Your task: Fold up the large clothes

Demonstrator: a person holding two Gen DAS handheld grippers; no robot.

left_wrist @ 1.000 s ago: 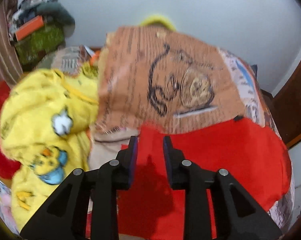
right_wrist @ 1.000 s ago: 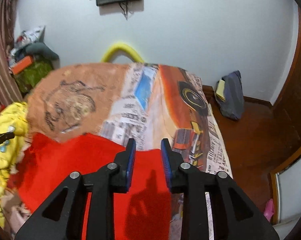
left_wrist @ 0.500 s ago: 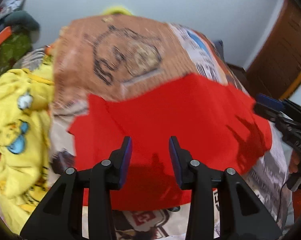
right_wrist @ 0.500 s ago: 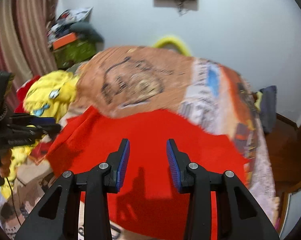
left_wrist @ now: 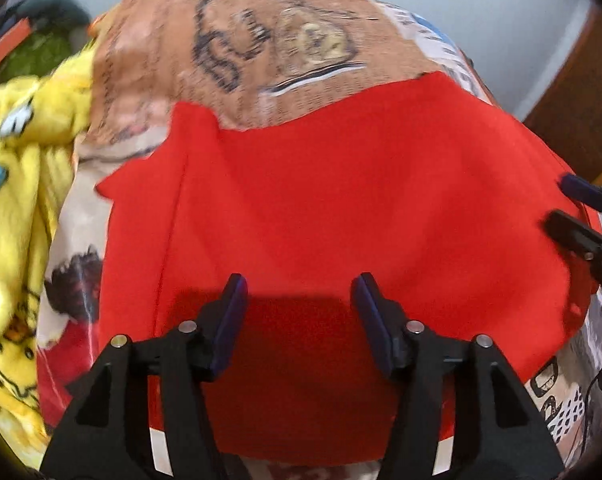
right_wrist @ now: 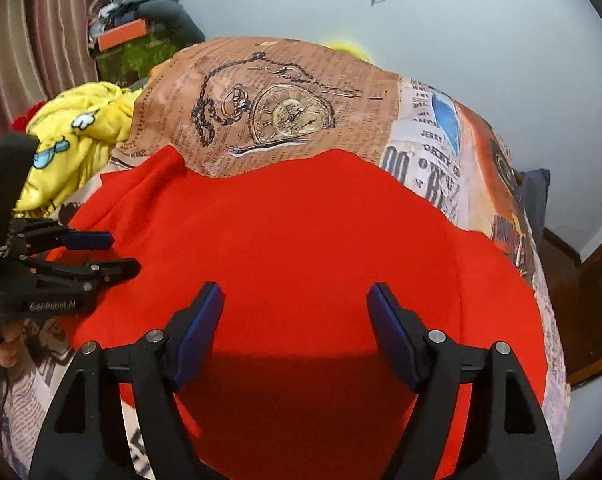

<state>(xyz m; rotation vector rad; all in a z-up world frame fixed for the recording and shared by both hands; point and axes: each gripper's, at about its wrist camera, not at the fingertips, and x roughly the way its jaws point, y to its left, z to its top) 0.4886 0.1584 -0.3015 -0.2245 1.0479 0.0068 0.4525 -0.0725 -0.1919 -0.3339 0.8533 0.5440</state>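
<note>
Two hand-held grippers, left and right (both spread, pinching nothing), are hovering over one red garment lying ahead.

Bare bedsheet beyond the red garment lies unobstructed. Yellow blanket crowds the bed's left edge; left gripper occupies the garment's left side.
</note>
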